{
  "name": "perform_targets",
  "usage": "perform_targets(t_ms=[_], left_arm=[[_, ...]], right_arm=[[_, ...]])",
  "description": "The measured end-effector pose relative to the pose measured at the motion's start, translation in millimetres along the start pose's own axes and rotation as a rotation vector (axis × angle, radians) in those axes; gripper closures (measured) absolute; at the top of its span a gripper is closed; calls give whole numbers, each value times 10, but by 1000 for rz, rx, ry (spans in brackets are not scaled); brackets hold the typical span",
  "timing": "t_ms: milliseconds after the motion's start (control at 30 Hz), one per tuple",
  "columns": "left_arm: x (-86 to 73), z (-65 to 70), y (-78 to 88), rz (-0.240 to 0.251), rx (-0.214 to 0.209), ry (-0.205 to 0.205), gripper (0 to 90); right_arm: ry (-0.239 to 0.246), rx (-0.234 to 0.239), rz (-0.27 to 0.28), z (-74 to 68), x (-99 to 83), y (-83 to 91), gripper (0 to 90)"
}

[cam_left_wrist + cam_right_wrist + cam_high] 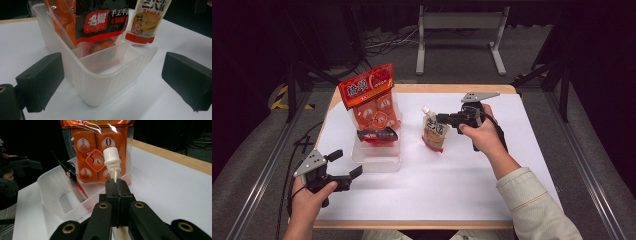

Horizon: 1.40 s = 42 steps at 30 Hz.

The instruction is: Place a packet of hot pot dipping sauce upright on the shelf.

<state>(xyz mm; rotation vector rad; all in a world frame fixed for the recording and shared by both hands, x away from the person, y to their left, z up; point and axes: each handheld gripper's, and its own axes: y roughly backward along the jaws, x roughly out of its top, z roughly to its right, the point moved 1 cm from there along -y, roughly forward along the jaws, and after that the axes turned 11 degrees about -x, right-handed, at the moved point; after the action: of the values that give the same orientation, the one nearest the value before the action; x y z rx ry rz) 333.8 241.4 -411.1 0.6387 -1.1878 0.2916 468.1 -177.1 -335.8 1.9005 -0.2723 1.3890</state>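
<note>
Your right gripper [443, 118] pinches the pouch [434, 132] below its cap, ready for the bin [377, 161]; your left gripper [346, 164] waits open.

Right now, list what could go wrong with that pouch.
1. The right gripper pinches the pouch only just under its cap; it may swing or slip out.
2. The bin already holds two packs; the pouch could snag them or tip them.
3. The open left gripper isn't steadying the bin, so it could slide.
</note>
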Motion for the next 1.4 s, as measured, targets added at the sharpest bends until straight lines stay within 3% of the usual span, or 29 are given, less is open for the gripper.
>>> perform_targets(t_ms=[467,700,1000,1400], left_arm=[[6,8,8,-2,-8,3,51],[16,24,10,9,-31,-16,34],[0,3,29,-10,-33,-3,16],[0,5,35,-9,-53,-17,13]], right_arm=[[51,59,31,-62,219,196,900],[67,96,41,-117,285,254,900],[112,134,43,-243,390,327,900],[172,176,50,-448,522,355,900]])
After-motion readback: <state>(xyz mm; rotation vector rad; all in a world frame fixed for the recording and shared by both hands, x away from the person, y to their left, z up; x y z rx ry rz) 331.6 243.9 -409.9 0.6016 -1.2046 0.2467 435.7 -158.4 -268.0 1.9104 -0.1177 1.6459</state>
